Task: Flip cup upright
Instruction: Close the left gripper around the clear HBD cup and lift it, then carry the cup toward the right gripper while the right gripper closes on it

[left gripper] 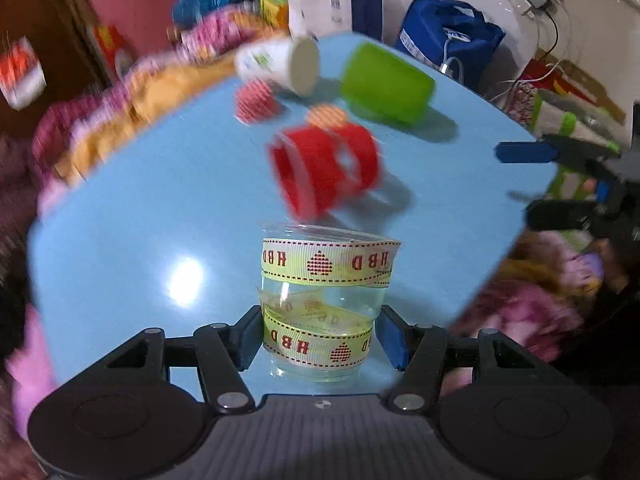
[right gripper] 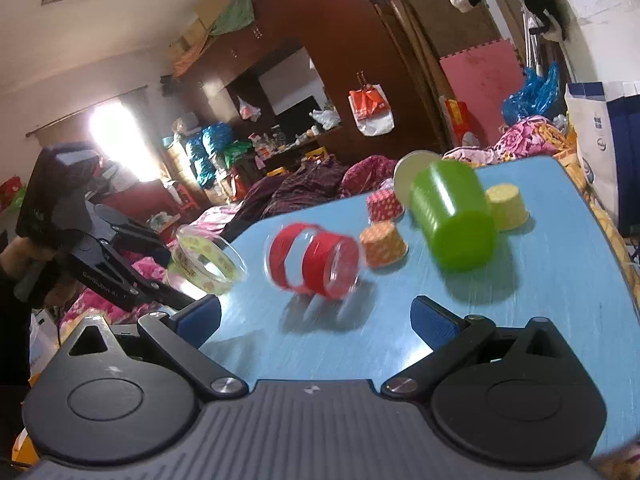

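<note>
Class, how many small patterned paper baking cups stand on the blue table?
3: a red dotted paper cup by the green plastic cup, an orange one in front, a yellow one behind. Others may be hidden.

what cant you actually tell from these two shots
- Left wrist view: whether the clear cup with yellow ribbon rests on the blue table or is lifted; the left gripper hides its base.
- Both views: the red-ribbon cup is motion-blurred, so its print is unreadable.
- Right wrist view: the white cup is mostly hidden behind the green cup.
- Left wrist view: the right gripper is cut off by the edge.
</note>
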Demonstrator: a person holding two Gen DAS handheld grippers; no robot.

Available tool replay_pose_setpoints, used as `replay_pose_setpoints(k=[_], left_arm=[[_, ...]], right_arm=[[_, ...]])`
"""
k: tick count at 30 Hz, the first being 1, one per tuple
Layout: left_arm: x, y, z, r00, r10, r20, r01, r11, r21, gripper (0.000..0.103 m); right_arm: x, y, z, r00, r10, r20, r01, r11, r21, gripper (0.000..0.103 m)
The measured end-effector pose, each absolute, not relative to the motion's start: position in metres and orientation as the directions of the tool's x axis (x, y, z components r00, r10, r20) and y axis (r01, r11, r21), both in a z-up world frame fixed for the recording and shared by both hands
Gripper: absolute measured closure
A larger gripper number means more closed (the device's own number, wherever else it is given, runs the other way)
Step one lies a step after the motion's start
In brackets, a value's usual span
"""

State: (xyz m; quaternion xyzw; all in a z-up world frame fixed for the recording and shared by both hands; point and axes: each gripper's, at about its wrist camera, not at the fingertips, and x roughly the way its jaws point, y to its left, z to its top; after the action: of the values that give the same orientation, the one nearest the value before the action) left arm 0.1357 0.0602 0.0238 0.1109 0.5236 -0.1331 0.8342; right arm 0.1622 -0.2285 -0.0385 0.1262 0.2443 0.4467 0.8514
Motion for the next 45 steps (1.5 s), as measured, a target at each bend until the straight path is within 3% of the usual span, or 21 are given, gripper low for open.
replay_pose_setpoints(k=[6, 11, 16, 19, 25, 36, 45], left_arm=[[0.129, 0.052, 0.004, 0.403, -0.18, -0.897, 0.233, 0.968, -0.09, 0.04], [0.136, 0.059, -0.002, 0.423, -0.207, -0.882, 0.163, 0.975, -0.15, 0.039], [0.139, 0.062, -0.006, 0.429, -0.213, -0.878, 0.144, 0.976, -0.166, 0.038], [0.14, 0.063, -0.008, 0.436, -0.213, -0.875, 0.145, 0.976, -0.165, 0.03], [0.125, 0.068, 0.001, 0.477, -0.281, -0.833, 0.219, 0.956, -0.198, 0.026], [0.058, 0.125, 0.011, 0.663, -0.393, -0.637, 0.278, 0.92, -0.278, 0.024], [0.013, 0.165, -0.004, 0.749, -0.454, -0.482, 0.315, 0.885, -0.344, 0.021]], right_arm=[[0.159, -0.239, -0.044, 0.47, 0.839, -0.274, -0.688, 0.543, 0.481, 0.001], [0.164, -0.239, -0.051, 0.47, 0.829, -0.303, -0.66, 0.558, 0.504, 0.001], [0.168, -0.231, -0.057, 0.457, 0.825, -0.333, -0.641, 0.565, 0.519, 0.001], [0.166, -0.227, -0.057, 0.45, 0.824, -0.343, -0.641, 0.566, 0.518, 0.001], [0.158, -0.214, -0.054, 0.434, 0.827, -0.357, -0.62, 0.562, 0.548, 0.001], [0.148, -0.153, -0.047, 0.382, 0.821, -0.423, -0.544, 0.57, 0.615, 0.001], [0.162, -0.121, -0.023, 0.397, 0.712, -0.579, -0.474, 0.699, 0.535, 0.006]])
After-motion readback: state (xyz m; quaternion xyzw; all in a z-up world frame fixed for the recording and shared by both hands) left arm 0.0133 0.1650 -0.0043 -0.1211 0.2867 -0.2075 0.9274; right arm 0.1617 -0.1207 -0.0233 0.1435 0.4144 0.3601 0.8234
